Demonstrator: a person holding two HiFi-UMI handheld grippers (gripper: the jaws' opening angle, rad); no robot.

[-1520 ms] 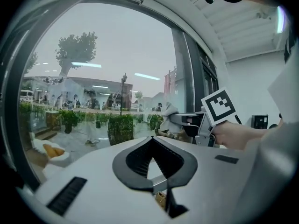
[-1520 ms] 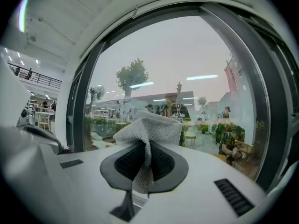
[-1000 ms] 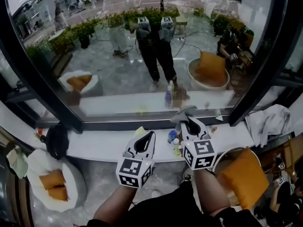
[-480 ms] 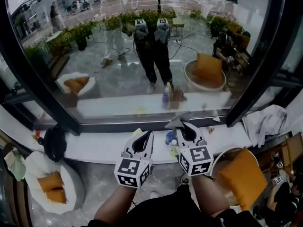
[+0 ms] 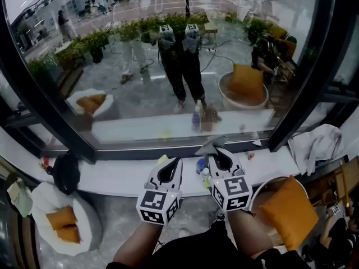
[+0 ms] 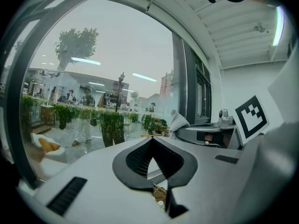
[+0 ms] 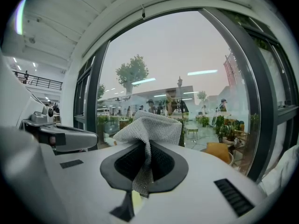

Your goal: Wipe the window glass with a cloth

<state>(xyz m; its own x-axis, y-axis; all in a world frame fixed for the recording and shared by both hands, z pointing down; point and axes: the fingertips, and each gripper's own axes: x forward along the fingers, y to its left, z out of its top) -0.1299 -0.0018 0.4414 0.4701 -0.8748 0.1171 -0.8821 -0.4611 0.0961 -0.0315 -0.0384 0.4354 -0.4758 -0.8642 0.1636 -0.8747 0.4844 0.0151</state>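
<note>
The window glass (image 5: 140,55) fills the upper head view and mirrors the person and both grippers. My right gripper (image 5: 215,152) is shut on a grey knitted cloth (image 5: 209,143), which bunches out above the jaws just short of the glass and over the sill. In the right gripper view the cloth (image 7: 150,125) stands up from between the closed jaws of the right gripper (image 7: 144,146), with the glass (image 7: 187,64) beyond. My left gripper (image 5: 171,166) hangs beside it to the left, shut with nothing held. In its own view the left gripper (image 6: 152,140) has its jaw tips meeting.
A white sill (image 5: 112,172) runs under the glass. A small spray bottle (image 5: 201,163) and a yellow scrap (image 5: 164,157) lie between the grippers. Black frame bars (image 5: 47,100) (image 5: 305,88) flank the pane. A white rag heap (image 5: 320,142) sits right, a black object (image 5: 66,170) left.
Both grippers have drawn back slightly toward the person, the right one keeping the cloth. The head view has shifted a little. Both stay shut.
</note>
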